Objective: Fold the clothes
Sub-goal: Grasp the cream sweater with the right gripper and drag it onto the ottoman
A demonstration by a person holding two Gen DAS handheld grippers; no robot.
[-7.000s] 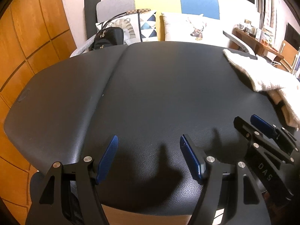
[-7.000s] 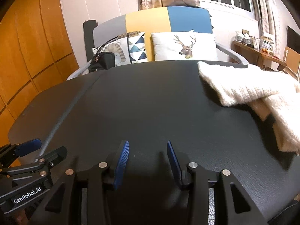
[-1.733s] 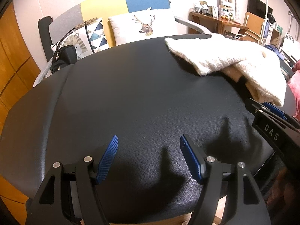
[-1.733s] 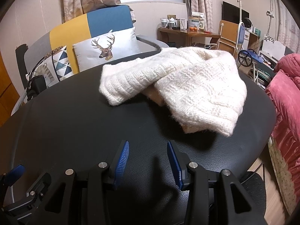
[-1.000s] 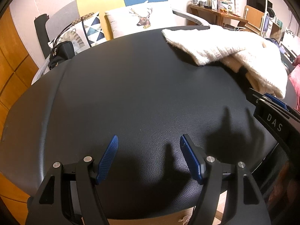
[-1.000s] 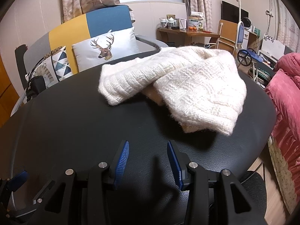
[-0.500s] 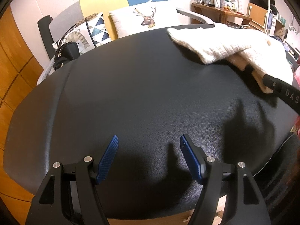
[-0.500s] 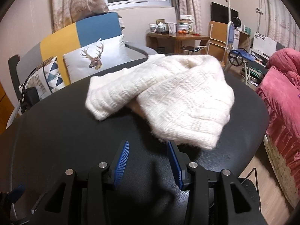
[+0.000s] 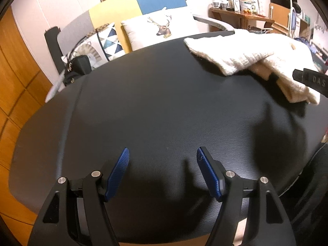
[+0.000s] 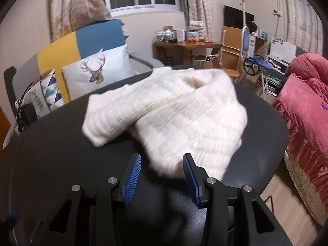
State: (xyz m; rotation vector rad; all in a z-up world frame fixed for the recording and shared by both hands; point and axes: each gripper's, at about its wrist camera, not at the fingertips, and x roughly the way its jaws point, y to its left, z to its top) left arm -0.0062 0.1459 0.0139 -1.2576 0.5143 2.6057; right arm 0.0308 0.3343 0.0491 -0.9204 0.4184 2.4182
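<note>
A cream knitted sweater [image 10: 174,121] lies crumpled on the black padded table [image 10: 51,153]; in the left wrist view the sweater [image 9: 256,61] sits at the far right. My right gripper [image 10: 162,160] is open, its blue pads either side of the sweater's near hem, with a gap between pads and cloth. My left gripper [image 9: 163,155] stands open over bare black table [image 9: 153,102], well left of the sweater. A black part of the right gripper [image 9: 311,81] shows at the right edge, in front of the sweater.
Behind the table stands a grey, yellow and blue sofa [image 9: 143,6] with a deer cushion [image 9: 162,28] and a black bag [image 9: 79,66]. A pink bed cover [image 10: 305,102] lies to the right, and a wooden desk [image 10: 184,49] with chairs stands beyond.
The right gripper has moved forward to the sweater, whose hem now lies between its pads. The left gripper has kept its place, turning slightly.
</note>
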